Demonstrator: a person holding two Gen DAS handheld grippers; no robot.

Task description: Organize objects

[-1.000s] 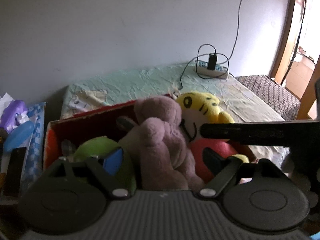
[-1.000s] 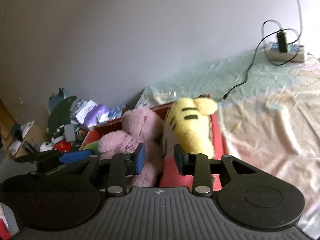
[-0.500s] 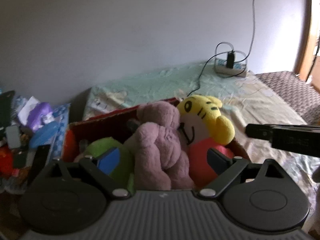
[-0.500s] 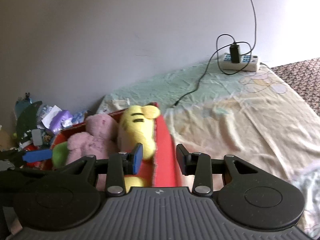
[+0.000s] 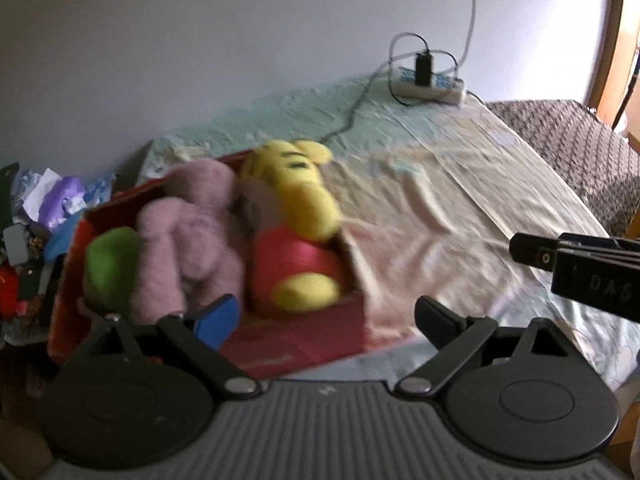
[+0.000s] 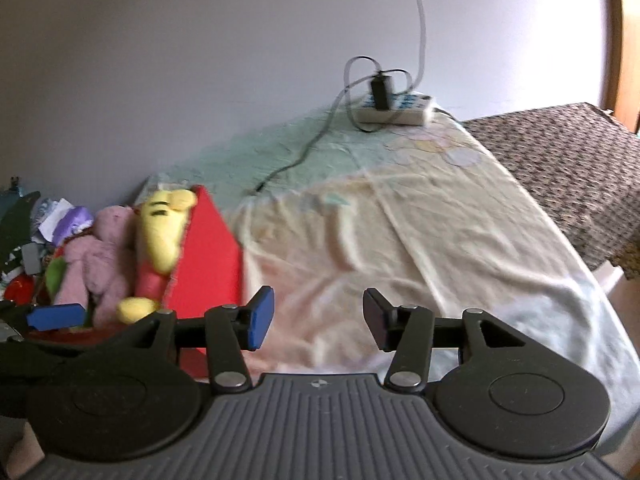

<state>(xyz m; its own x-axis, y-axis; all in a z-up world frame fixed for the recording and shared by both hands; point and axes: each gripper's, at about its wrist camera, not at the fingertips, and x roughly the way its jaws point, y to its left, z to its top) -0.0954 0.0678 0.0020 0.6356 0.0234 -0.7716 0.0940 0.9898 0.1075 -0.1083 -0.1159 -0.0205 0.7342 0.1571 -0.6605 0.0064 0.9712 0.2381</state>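
Note:
A red box (image 5: pixel 304 344) stands on the bed at the left and holds a yellow tiger plush (image 5: pixel 296 220), a pink plush (image 5: pixel 188 232) and a green plush (image 5: pixel 110 264). My left gripper (image 5: pixel 326 318) stands open in front of the box's near right corner, nothing between its fingers. From the right wrist view the same red box (image 6: pixel 208 264) with its yellow tiger plush (image 6: pixel 160 232) and pink plush (image 6: pixel 100 264) lies to the left. My right gripper (image 6: pixel 318 320) hovers over the bare sheet, its jaws opening and empty.
A pale sheet (image 6: pixel 400 240) covers the bed. A power strip (image 6: pixel 396 110) with a plugged charger and cables lies by the wall. A brown patterned cover (image 6: pixel 560 152) is at the right. Clutter (image 5: pixel 44 216) is piled left of the box.
Both grippers drew back from the box and swung right over the sheet. The left jaws spread wider, off the plush toys. The right jaws widened from nearly closed.

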